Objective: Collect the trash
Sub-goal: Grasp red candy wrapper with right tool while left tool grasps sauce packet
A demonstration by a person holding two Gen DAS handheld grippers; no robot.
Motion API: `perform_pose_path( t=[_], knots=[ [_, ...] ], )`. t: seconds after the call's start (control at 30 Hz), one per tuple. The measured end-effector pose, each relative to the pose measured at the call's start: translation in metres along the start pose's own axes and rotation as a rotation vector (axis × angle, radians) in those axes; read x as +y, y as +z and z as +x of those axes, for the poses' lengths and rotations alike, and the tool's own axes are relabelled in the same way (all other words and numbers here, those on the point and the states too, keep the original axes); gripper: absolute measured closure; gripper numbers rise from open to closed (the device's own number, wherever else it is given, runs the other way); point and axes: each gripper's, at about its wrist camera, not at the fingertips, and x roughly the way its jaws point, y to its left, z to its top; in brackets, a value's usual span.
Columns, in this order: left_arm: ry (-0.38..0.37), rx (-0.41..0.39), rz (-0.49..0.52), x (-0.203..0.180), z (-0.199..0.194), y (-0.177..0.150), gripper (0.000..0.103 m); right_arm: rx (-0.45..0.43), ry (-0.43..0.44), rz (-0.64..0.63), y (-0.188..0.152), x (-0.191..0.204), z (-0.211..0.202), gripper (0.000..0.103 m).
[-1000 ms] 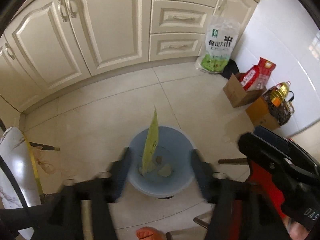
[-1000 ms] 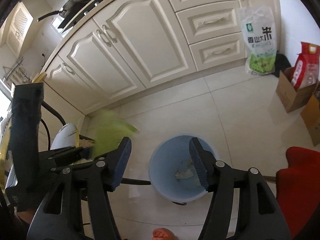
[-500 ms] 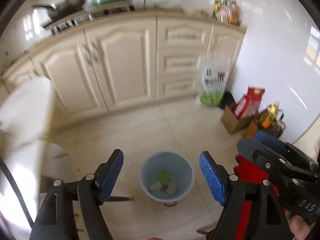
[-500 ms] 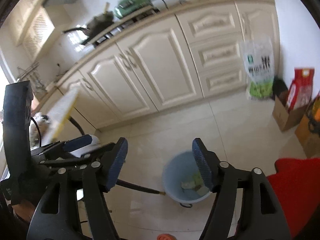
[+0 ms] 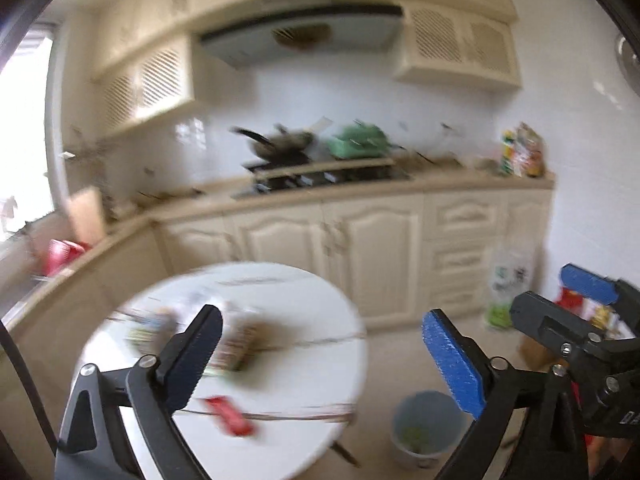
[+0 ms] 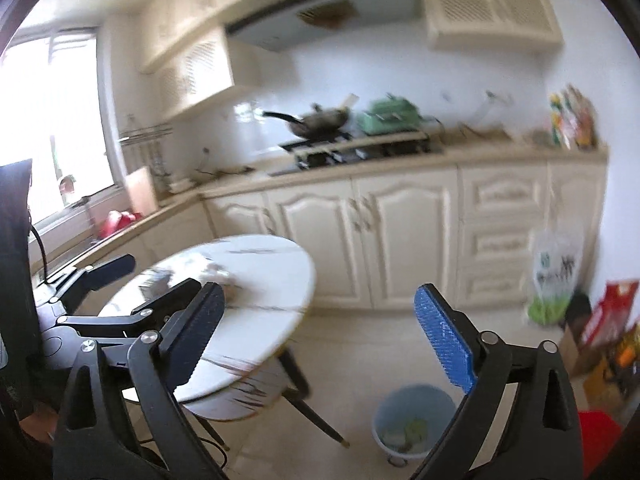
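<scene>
A pale blue bin (image 5: 428, 424) stands on the floor beside a round white table (image 5: 320, 380), with green and white scraps lying inside it. It shows again in the right wrist view as the bin (image 6: 412, 420). On the table lie a red wrapper (image 5: 230, 420) and blurred brown and green packets (image 5: 240, 344). My left gripper (image 5: 320, 332) hangs high over the table's near side, its jaws opening with nothing between them. My right gripper (image 6: 320, 308) is beside it, also opening and empty, above the table (image 6: 272, 280) edge and the bin.
Cream cabinets (image 6: 400, 240) and a counter with a hob, a black pan (image 6: 320, 122) and a green appliance run along the far wall. A rice bag (image 6: 554, 276) and cardboard boxes (image 6: 576, 348) with groceries stand at the right wall. Black table legs (image 6: 308, 408) stand near the bin.
Both grippers have risen from just above the bin and tilted up toward the table and counter. Their jaws have spread wider. The green wrapper that was falling now lies in the bin.
</scene>
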Motion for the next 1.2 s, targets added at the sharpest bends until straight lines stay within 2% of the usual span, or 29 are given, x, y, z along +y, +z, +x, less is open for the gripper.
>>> perform_pose_path(
  t=[0.03, 0.23, 0.43, 0.57, 0.7, 0.83, 0.97, 1.1, 1.13, 1.2],
  knots=[
    [0.036, -0.017, -0.004, 0.010, -0.013, -0.004, 0.001, -0.010, 0.010, -0.014, 0.001, 0.010, -0.002, 0.000],
    [0.163, -0.095, -0.067, 0.047, -0.075, -0.043, 0.001, -0.055, 0.109, -0.132, 0.010, 0.092, -0.006, 0.000],
    [0.249, -0.083, -0.150, 0.074, -0.102, -0.082, 0.001, -0.062, 0.183, -0.227, 0.011, 0.158, 0.002, 0.000],
    [0.280, -0.055, -0.177, 0.092, -0.102, -0.084, 0.001, -0.050, 0.198, -0.253, 0.004, 0.180, 0.014, 0.000],
    [0.263, 0.013, -0.216, 0.105, -0.077, -0.076, 0.001, 0.006, 0.191, -0.248, -0.007, 0.178, 0.037, 0.000],
    [0.263, 0.065, -0.211, 0.106, -0.064, -0.082, 0.001, 0.086, 0.177, -0.252, -0.022, 0.172, 0.067, 0.000],
    [0.282, 0.150, -0.179, 0.113, -0.041, -0.090, 0.001, 0.206, 0.190, -0.265, -0.044, 0.172, 0.110, 0.000],
    [0.277, 0.246, -0.184, 0.131, -0.001, -0.074, 0.001, 0.371, 0.206, -0.273, -0.079, 0.177, 0.163, 0.000],
    [0.269, 0.269, -0.183, 0.134, 0.006, -0.075, 0.001, 0.389, 0.209, -0.273, -0.085, 0.179, 0.170, 0.000],
    [0.260, 0.298, -0.191, 0.154, 0.025, -0.063, 0.001, 0.440, 0.225, -0.277, -0.098, 0.182, 0.190, 0.006]
  ],
)
